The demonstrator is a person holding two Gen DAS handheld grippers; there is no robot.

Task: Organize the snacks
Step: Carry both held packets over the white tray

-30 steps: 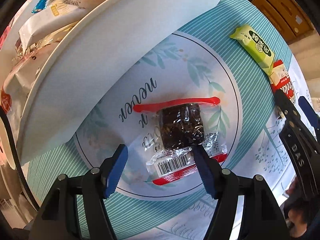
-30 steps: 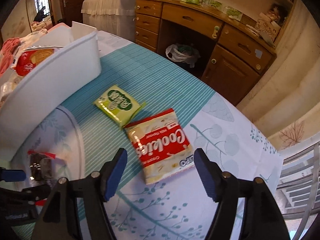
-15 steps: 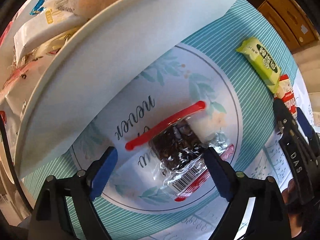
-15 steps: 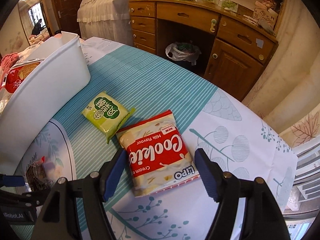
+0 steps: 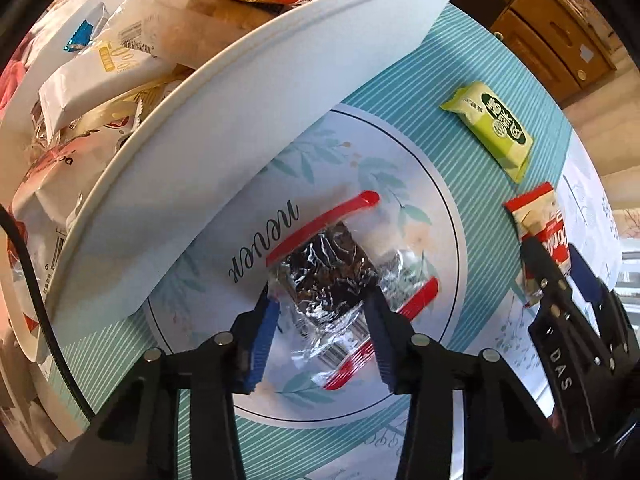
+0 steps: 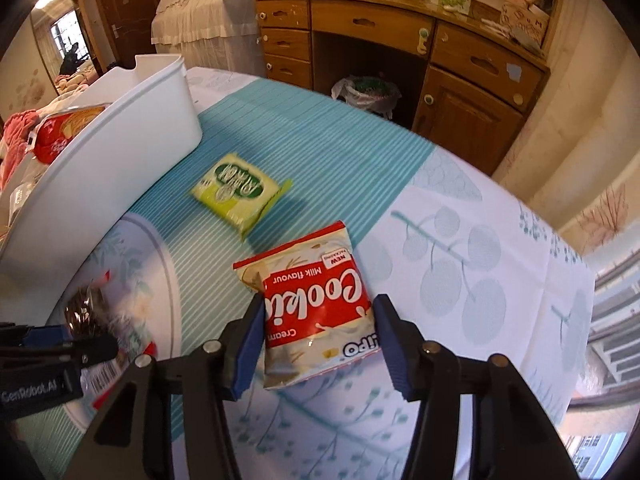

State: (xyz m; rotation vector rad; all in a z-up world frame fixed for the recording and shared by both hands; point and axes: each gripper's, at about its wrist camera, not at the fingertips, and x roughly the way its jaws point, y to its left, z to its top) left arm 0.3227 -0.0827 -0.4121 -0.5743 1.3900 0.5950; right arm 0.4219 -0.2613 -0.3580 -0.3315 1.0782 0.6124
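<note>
A dark brownie in a clear wrapper with red edges (image 5: 328, 272) lies on the tablecloth's round print. My left gripper (image 5: 320, 320) has closed its blue pads on the wrapper's two sides. A red and white Cookies pack (image 6: 316, 308) lies on the cloth between the pads of my right gripper (image 6: 318, 334), which touch its sides. A green snack pack (image 6: 236, 192) lies beyond it, also in the left wrist view (image 5: 492, 128). The white bin (image 5: 224, 152) holds several snack packs.
The white bin's wall (image 6: 112, 168) stands left of the snacks. A wooden desk with drawers (image 6: 400, 52) and a bagged waste bin (image 6: 366, 92) stand beyond the table's far edge. My right gripper shows at the right of the left wrist view (image 5: 560, 276).
My left gripper has moved onto the brownie and narrowed its jaws onto the wrapper. My right gripper has moved down over the Cookies pack and narrowed onto its sides.
</note>
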